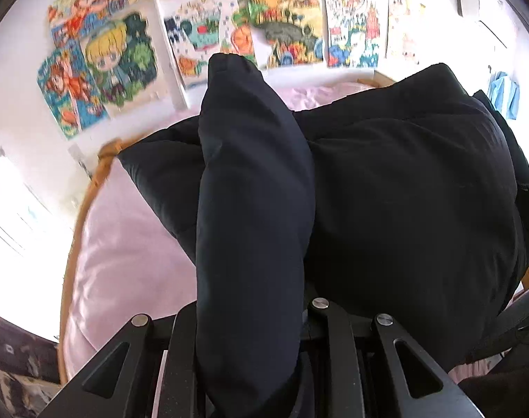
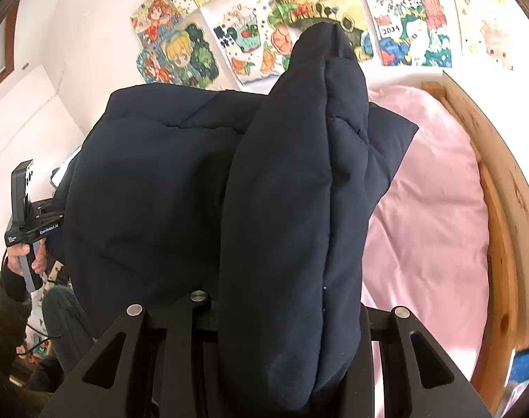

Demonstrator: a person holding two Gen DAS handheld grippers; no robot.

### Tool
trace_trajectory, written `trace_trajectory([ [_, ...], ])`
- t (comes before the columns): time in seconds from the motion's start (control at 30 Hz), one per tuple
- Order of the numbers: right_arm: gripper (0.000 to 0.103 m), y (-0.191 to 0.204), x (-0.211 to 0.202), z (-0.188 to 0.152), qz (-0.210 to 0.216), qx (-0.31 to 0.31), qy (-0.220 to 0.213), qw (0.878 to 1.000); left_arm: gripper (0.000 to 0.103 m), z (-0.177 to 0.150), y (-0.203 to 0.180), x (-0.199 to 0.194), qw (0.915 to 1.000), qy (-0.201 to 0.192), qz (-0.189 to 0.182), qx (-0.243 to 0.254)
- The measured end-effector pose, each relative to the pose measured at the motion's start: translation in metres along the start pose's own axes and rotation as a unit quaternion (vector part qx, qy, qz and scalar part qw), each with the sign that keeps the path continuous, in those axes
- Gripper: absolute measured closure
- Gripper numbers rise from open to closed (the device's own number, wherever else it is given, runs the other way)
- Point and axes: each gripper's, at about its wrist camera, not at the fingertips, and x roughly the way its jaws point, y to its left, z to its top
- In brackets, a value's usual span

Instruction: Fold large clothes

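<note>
A large dark navy padded jacket is held up over a bed with a pink sheet. My left gripper is shut on a thick puffy fold of the jacket that rises between its fingers and hides the tips. My right gripper is shut on another thick fold of the same jacket, which bulges up between its fingers. The jacket body spans between the two grippers. The left gripper's body and the hand holding it show at the left of the right wrist view.
A wooden bed frame curves along the bed's right side, and its rail along the left. The white wall behind carries several colourful drawings. The person's legs are at the lower left.
</note>
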Motion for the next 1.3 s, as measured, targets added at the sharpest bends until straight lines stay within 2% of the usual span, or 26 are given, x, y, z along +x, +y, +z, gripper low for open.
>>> trace_trajectory([
  [0.13,0.073,-0.011,0.02,-0.008,-0.012,0.017,0.027,0.999,0.082,-0.014,0.002,0.035,0.9994,0.029,-0.005,-0.02],
  [0.3,0.073,-0.025,0.045,-0.011,-0.033,0.022,0.05,0.998,0.082,-0.017,0.009,0.051,0.9992,0.003,-0.007,-0.04],
  [0.43,0.07,-0.035,0.063,0.001,-0.034,0.038,0.056,0.997,0.079,-0.024,0.019,0.068,0.9985,-0.007,-0.012,-0.053],
  [0.5,0.067,-0.039,0.069,-0.002,-0.04,0.035,0.063,0.997,0.076,-0.029,0.022,0.075,0.998,0.002,-0.013,-0.062],
  [0.67,0.058,-0.048,0.081,-0.003,-0.051,0.05,0.076,0.995,0.059,-0.042,0.038,0.083,0.995,0.008,-0.037,-0.092],
  [0.8,0.05,-0.055,0.081,-0.002,-0.052,0.069,0.068,0.994,0.052,-0.042,0.044,0.086,0.9923,0.011,-0.045,-0.115],
  [0.87,0.045,-0.059,0.082,0.0,-0.057,0.077,0.069,0.993,0.04,-0.048,0.048,0.082,0.9923,0.01,-0.035,-0.119],
  [0.93,0.039,-0.063,0.082,0.002,-0.06,0.087,0.07,0.992,0.033,-0.066,0.032,0.064,0.9924,0.008,-0.02,-0.121],
  [1.03,0.032,-0.072,0.082,0.004,-0.065,0.102,0.07,0.99,0.022,-0.07,0.033,0.058,0.992,0.0,-0.007,-0.126],
  [1.1,0.029,-0.075,0.079,-0.003,-0.069,0.113,0.068,0.989,0.02,-0.071,0.039,0.057,0.9915,-0.007,0.006,-0.13],
  [1.2,0.018,-0.081,0.076,-0.005,-0.092,0.123,0.065,0.986,0.017,-0.078,0.045,0.05,0.9895,-0.021,0.02,-0.142],
  [1.3,0.017,-0.079,0.07,0.0,-0.11,0.112,0.058,0.986,0.015,-0.082,0.053,0.042,0.9849,-0.044,0.029,-0.165],
])
